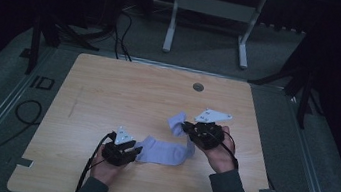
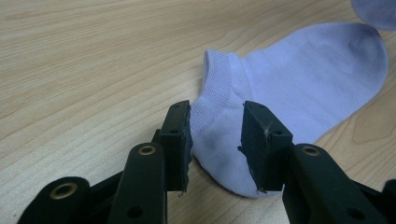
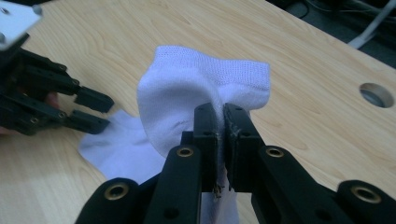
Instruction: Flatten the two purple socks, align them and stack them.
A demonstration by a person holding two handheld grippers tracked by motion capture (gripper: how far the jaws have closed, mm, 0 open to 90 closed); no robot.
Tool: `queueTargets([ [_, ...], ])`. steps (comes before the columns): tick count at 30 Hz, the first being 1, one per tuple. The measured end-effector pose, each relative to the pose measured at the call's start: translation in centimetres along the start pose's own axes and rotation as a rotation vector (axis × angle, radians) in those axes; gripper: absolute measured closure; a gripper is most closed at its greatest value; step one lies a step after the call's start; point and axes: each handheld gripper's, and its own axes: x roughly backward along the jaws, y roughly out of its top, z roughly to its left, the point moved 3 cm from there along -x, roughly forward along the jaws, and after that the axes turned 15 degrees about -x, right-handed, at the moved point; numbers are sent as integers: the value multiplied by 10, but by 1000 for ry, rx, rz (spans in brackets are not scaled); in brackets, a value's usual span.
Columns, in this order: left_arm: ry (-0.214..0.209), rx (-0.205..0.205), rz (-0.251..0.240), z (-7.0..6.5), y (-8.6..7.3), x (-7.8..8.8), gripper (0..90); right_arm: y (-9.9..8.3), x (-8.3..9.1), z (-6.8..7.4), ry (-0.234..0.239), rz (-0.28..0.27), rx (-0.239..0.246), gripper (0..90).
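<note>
right gripper [image 3: 220,140] pinched sock [image 3: 196,93] thinly — could slip | left gripper [image 2: 215,140] gaped astride lower sock [image 2: 299,88], unpinned — might drag

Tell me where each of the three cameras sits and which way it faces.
High view: fixed above the person's side, looking forward and down on the light wooden table; both forearms, left gripper, right gripper.
Left gripper view: rides that gripper, facing the flat pale lilac ankle sock; its open jaws straddle the sock's edge.
Right gripper view: rides that gripper, facing a lifted second lilac sock pinched between its jaws.
Shared: the flat sock, the table.
</note>
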Motion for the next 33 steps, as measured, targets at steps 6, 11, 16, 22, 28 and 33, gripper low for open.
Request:
queueTargets([
  [6,-2,-3,3,-1,0,-1,626,0,1,4,-27,-5,33,841],
  [11,-5,-1,4,-1,0,-1,627,-2,-8,10,-20,15,46,841],
  [16,-8,-2,4,-1,0,-1,627,-12,-24,17,-11,51,57,841],
  [22,-8,-4,3,-1,0,0,627,-20,-37,25,12,65,53,841],
  [28,-15,-5,-10,-1,2,3,627,-25,-47,36,48,76,52,841],
  [33,-28,-4,-33,-2,5,10,627,-31,-58,42,66,94,45,842],
])
